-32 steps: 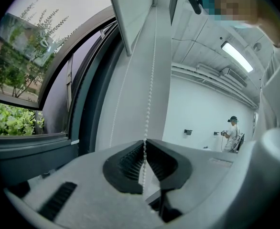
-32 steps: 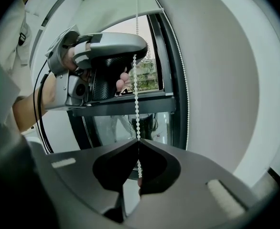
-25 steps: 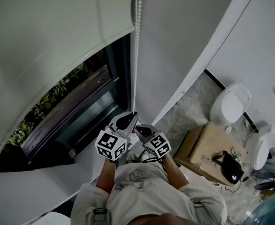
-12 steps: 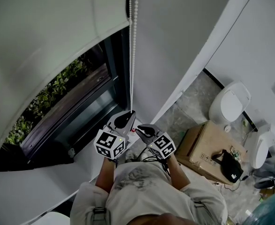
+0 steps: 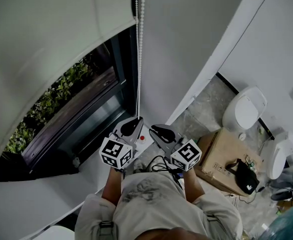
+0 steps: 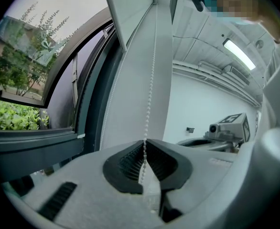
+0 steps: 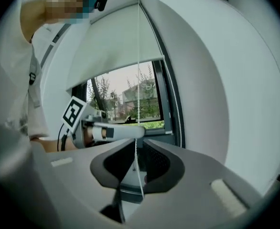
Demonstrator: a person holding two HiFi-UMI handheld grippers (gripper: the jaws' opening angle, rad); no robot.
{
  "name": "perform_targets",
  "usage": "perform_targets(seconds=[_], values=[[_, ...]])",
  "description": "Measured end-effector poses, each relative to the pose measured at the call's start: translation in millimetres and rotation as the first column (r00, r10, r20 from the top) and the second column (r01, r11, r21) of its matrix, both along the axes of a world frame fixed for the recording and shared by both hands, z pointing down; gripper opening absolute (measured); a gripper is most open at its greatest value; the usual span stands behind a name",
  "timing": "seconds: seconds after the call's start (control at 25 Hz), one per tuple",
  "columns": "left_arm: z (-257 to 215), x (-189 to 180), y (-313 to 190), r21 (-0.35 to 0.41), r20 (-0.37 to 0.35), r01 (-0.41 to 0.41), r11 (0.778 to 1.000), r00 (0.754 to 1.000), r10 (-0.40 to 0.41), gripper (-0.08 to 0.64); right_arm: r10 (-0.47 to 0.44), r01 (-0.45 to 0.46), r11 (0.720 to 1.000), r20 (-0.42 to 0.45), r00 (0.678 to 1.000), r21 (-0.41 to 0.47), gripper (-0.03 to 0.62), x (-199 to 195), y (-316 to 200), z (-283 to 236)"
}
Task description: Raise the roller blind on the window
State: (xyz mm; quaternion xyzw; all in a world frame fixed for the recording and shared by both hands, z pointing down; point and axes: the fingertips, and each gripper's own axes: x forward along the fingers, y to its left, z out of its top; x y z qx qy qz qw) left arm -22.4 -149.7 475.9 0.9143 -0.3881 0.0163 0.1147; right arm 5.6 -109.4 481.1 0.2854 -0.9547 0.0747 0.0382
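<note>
The white roller blind covers the upper part of the window. Its white bead chain hangs straight down beside the dark frame. My left gripper is shut on the bead chain, which is pinched at the jaw tips of the left gripper. My right gripper is to its right and nearer the camera. In the right gripper view, the right gripper has its jaws slightly apart, with the chain running through the narrow gap.
A white wall runs right of the window. On the floor to the right are a toilet, a cardboard box with a black item on it, and a white appliance. The white sill lies below the window.
My right gripper has risen toward the camera and drifted right, away from the left gripper. The left gripper has stayed on the chain.
</note>
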Motion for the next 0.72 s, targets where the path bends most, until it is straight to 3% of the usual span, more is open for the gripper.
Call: perform_targets(seconds=[0.44, 0.72], values=[[-0.3, 2.7, 4.2, 0.005, 0.007, -0.007, 1.0, 1.0, 0.007, 0.023, -0.026, 0.006, 0.978, 0.095, 0.995, 0.209, 0.073, -7.3, -2.9, -99.2], [-0.3, 5.2, 4.2, 0.006, 0.007, -0.013, 1.0, 1.0, 0.013, 0.023, -0.048, 0.01, 0.96, 0.127, 0.991, 0.28, 0.078, -17.8, -16.9, -141.6]])
